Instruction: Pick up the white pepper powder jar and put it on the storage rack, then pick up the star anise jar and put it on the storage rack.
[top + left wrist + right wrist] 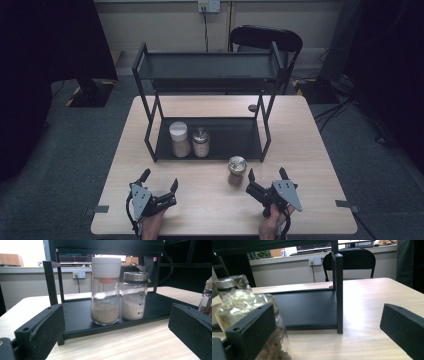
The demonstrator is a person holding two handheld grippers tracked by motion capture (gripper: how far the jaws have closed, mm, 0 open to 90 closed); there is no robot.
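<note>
Light wood table (310, 165), black two-tier rack (210, 137), metal-lidded jar (236, 170) in front

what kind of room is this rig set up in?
Likely an office or lab, not a kitchen: a plain wooden table on grey carpet, a black chair behind it, and a wall socket.

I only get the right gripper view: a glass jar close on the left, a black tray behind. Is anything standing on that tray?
Observer: Yes, at the tray's left end, a white-lidded jar and a metal-lidded jar, side by side.
Operator: What's in them?
Observer: Brownish powder in the white-lidded one, white powder in the other.
Operator: Where's the other gripper?
Observer: The left gripper is open near the table's front edge, in front of those two jars.
</note>
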